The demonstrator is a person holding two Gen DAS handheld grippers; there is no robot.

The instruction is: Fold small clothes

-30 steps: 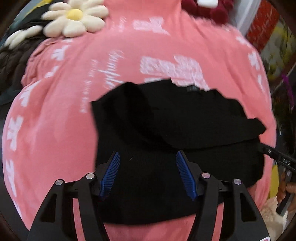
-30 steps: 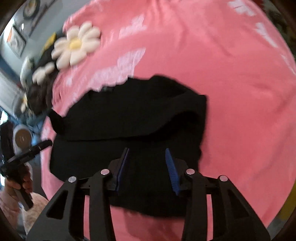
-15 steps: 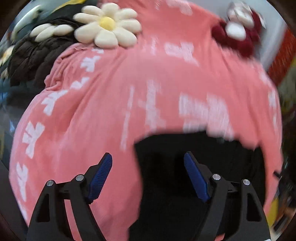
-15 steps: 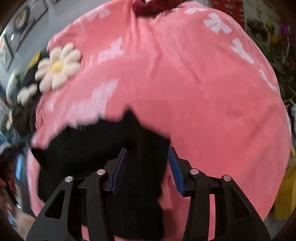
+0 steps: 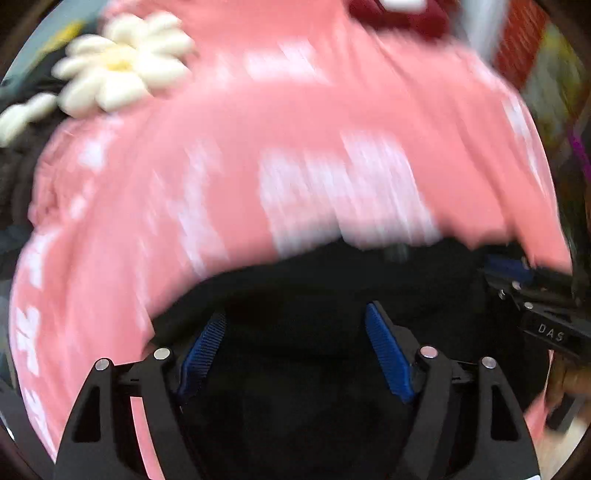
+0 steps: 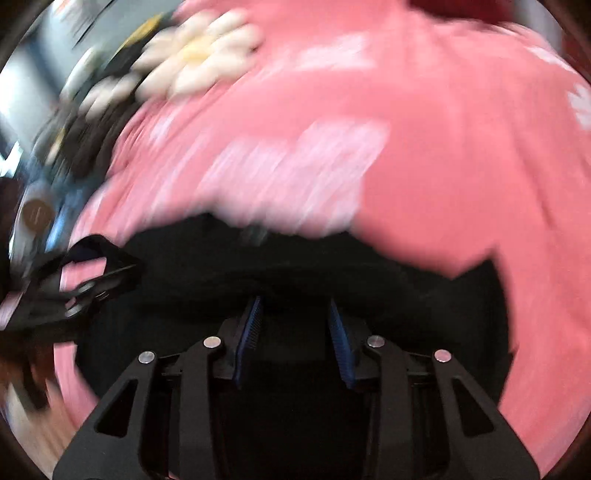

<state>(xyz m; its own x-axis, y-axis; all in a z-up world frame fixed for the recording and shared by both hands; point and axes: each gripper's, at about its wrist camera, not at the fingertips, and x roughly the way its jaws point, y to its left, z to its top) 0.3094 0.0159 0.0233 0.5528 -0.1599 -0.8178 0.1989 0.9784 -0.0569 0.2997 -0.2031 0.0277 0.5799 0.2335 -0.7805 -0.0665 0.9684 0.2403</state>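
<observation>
A black garment (image 5: 332,280) lies on the pink bedspread (image 5: 258,147), and motion blur smears both views. My left gripper (image 5: 295,314) hangs over its near part, jaws wide open, blue pads clear of the cloth. My right gripper (image 6: 295,302) hovers over the same black garment (image 6: 369,280); its jaws are closing, with only dark fabric showing below the gap and no pad visibly pressing on it. Each gripper also shows in the other's view: the right gripper (image 5: 506,280) at the garment's right edge, the left gripper (image 6: 92,262) at its left edge.
A daisy-shaped cushion (image 5: 118,62) rests at the far left of the bed, next to a dark knitted throw (image 5: 14,177). A red plush thing (image 5: 399,14) sits at the far edge. Pink bedspread (image 6: 461,166) stretches beyond the garment.
The left jaws stand wider than a second ago. Both views swung off toward the pink spread and have come back over the garment. The right jaws have narrowed slightly since half a second ago.
</observation>
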